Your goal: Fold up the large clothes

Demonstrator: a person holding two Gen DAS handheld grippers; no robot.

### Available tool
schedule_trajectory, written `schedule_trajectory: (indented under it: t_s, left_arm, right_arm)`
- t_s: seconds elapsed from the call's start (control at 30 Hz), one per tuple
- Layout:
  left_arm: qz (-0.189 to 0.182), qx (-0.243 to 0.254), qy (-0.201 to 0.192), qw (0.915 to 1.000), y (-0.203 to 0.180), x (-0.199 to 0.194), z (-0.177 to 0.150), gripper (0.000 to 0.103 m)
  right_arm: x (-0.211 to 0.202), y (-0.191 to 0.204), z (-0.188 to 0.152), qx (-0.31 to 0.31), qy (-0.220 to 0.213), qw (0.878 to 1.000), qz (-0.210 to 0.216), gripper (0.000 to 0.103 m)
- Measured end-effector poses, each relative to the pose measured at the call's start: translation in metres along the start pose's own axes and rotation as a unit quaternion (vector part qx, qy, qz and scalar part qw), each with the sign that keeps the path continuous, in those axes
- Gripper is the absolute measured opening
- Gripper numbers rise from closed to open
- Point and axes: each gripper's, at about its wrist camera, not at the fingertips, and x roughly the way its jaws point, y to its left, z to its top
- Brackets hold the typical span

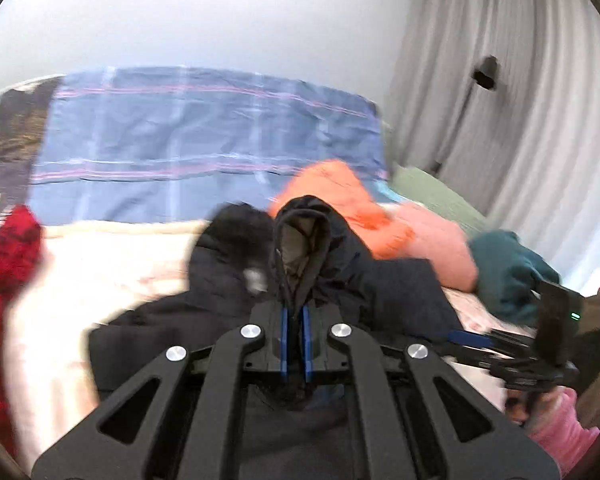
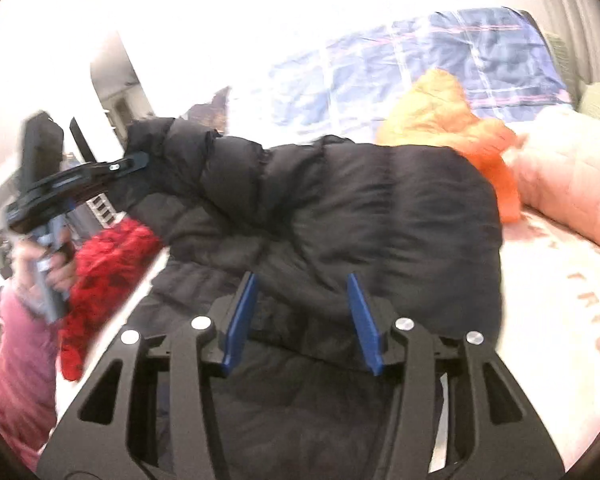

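A black puffer jacket lies across the bed, one part lifted off the sheet. My left gripper is shut on a raised fold of it, with dark fabric and a grey lining bunched between the blue pads. The right wrist view shows that same left gripper at the left, holding the jacket's lifted end. My right gripper stands open over the jacket's near edge, its blue pads wide apart with jacket fabric between them. Its blue finger shows low at the right of the left wrist view.
The bed has a white sheet with pink lettering. On it lie a blue plaid quilt, an orange garment, a pink pillow, a teal garment and a red garment. A grey curtain hangs at the right.
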Motion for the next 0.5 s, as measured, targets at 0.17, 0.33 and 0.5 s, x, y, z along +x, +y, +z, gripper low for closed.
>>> schedule_trajectory:
  t_s: [0.17,0.33,0.5]
  left_arm:
    - [0.066,-0.054,0.032,0.9958,0.075,-0.007,-0.021,0.006]
    - [0.132,-0.117,0.13,0.9756,0.141,0.041,-0.091,0.006]
    - [0.149,-0.134,0.157,0.967,0.166,0.061,-0.134,0.007]
  right_arm:
    - [0.048,-0.001,-0.018,-0.006,0.082,0.996,-0.031,0.045]
    - [0.094,-0.03,-0.048,0.063,0.137,0.979,-0.135,0.028]
    - [0.09,-0.004,-0.045,0.014,0.145,0.978,-0.149,0.045]
